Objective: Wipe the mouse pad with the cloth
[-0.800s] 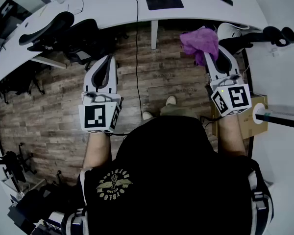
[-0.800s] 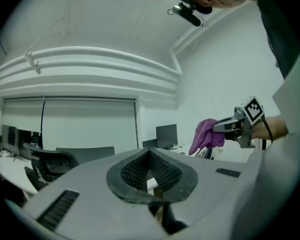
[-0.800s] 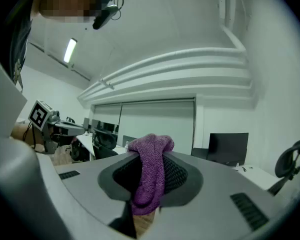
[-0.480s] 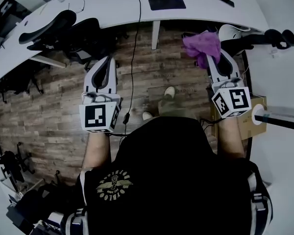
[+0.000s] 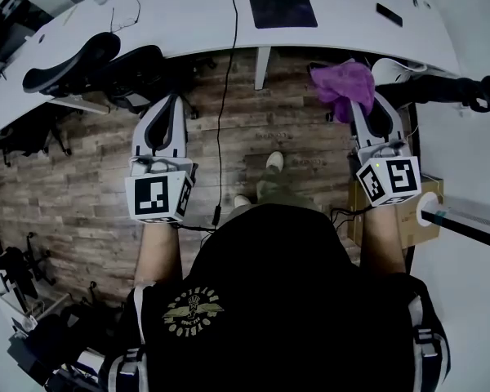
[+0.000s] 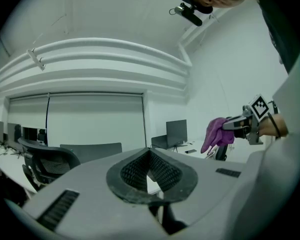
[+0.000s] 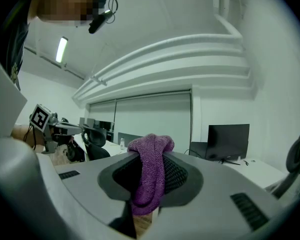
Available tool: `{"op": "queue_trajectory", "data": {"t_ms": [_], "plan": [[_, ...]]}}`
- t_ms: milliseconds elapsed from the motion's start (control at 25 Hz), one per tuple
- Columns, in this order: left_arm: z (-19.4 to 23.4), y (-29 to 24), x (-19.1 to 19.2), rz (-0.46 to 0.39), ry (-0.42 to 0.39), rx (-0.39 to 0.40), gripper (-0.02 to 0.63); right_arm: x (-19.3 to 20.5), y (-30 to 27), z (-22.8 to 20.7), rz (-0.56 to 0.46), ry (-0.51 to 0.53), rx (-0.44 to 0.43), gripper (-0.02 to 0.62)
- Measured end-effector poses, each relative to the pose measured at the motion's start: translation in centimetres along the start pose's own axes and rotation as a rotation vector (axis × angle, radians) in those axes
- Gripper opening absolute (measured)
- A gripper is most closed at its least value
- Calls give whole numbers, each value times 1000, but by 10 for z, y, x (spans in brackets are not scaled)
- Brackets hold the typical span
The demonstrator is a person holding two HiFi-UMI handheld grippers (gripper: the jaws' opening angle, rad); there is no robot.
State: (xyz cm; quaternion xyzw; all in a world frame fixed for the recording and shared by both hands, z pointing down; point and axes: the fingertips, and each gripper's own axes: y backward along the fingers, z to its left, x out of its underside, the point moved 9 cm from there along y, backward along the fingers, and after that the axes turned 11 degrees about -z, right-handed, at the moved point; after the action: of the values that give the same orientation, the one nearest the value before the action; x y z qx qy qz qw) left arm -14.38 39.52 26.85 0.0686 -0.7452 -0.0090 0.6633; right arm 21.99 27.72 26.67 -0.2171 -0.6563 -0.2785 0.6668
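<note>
Office room, wood floor (image 5: 73, 178) underfoot, long white desk (image 5: 188, 15) curving across the top of the head view.

Right gripper (image 7: 150, 179) first: jaws are clamped on the purple cloth (image 7: 151, 169). It's pinched in the middle, bunched over the top of the pads w/ a tail hanging below. In the head view that same cloth (image 5: 341, 82) sticks out past the tips of the right gripper (image 5: 364, 106), up in the air, over the floor just short of the desk edge, not touching anything.

Left gripper (image 6: 150, 171): jaws are closed, tips meeting, nothing between them afaict. In the head view the left gripper (image 5: 171, 106) just points fwd over the floor, well apart from the right one.

Further out: the dark mouse pad (image 5: 282, 9) lies flat on the desk, bare on top, a bit left of where the cloth is aimed. Black cable (image 5: 223, 96) hangs off the desk down to the floor.

What's changed over the last sec or so: desk and pad sit lower and bigger in the head view, and both grippers have come along w/ it. So imo the person is walking up to the desk. Wiping isn't started; cloth is secured, pad not reached yet. Next bit prob needs the right arm going fwd and slightly left, then down onto the pad.
</note>
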Motion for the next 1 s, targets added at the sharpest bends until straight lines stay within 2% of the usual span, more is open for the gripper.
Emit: {"op": "queue_trajectory", "data": {"t_ms": [360, 560, 1000], "plan": [[-12, -76, 11, 19, -10, -7, 3, 16, -46, -67, 23, -16, -1, 91], [-22, -110, 8, 17, -21, -19, 3, 20, -69, -100, -1, -34, -23, 91], [-34, -147, -16, -14, -68, -82, 2, 15, -102, -151, -37, -37, -79, 91]]}}
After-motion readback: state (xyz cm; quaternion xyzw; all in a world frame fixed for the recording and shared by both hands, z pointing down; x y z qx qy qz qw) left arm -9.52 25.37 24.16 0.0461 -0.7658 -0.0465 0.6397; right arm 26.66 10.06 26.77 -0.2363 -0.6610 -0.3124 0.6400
